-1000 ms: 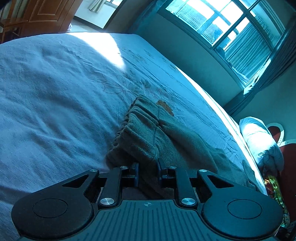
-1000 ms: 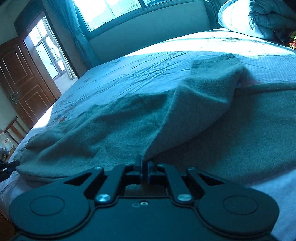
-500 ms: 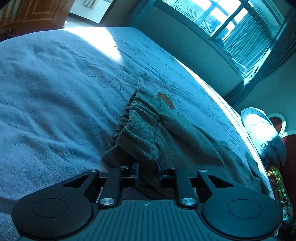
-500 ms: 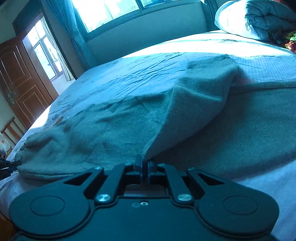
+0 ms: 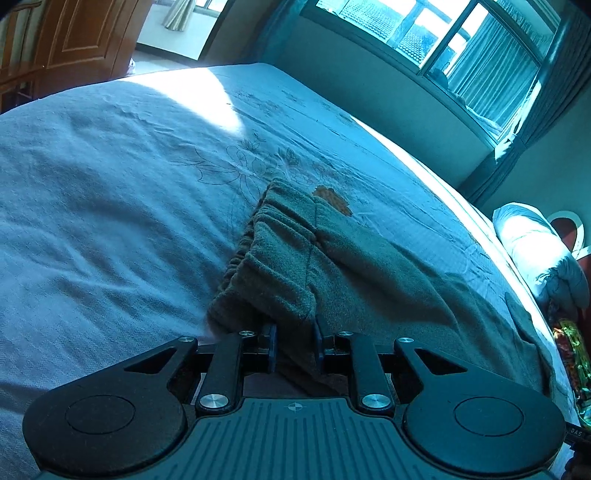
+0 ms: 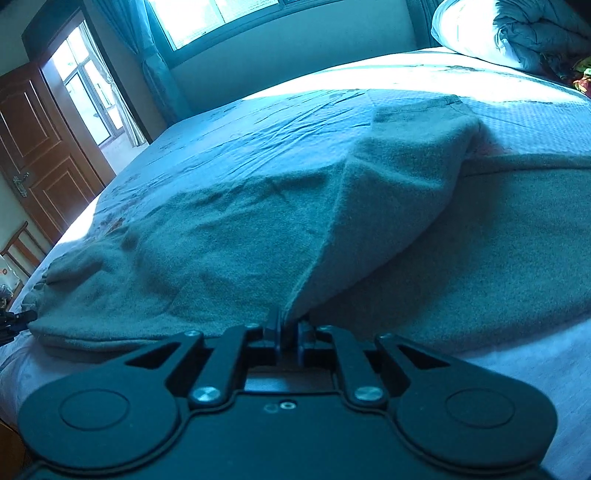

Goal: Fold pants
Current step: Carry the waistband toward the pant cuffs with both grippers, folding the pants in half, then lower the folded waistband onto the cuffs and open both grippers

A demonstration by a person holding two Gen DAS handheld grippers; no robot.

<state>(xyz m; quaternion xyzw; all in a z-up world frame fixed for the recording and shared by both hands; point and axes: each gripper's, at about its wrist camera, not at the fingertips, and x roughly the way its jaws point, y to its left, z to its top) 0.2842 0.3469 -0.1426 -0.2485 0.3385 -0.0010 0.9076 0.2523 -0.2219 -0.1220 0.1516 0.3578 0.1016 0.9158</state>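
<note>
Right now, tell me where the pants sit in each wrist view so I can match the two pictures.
Left wrist view: the pants run from lower centre toward the right edge, gathered waistband clamped in the left gripper.
Right wrist view: the pants fill the middle; a raised fold lies between the opening jaws of the right gripper.
Shared landmark: the rolled quilt at the bed's end.

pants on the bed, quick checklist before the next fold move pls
1. Left tongs clamped on the waistband end of the pants: ok.
2. Right tongs gripping the folded edge: not ok, jaws opening, cloth between them.
3. Pants fully on the bed: cannot tell, near edge hidden.
4. Folded layer flat: not ok, ridge raised at the right tongs.
5. Pillow clear of the pants: ok.
</note>
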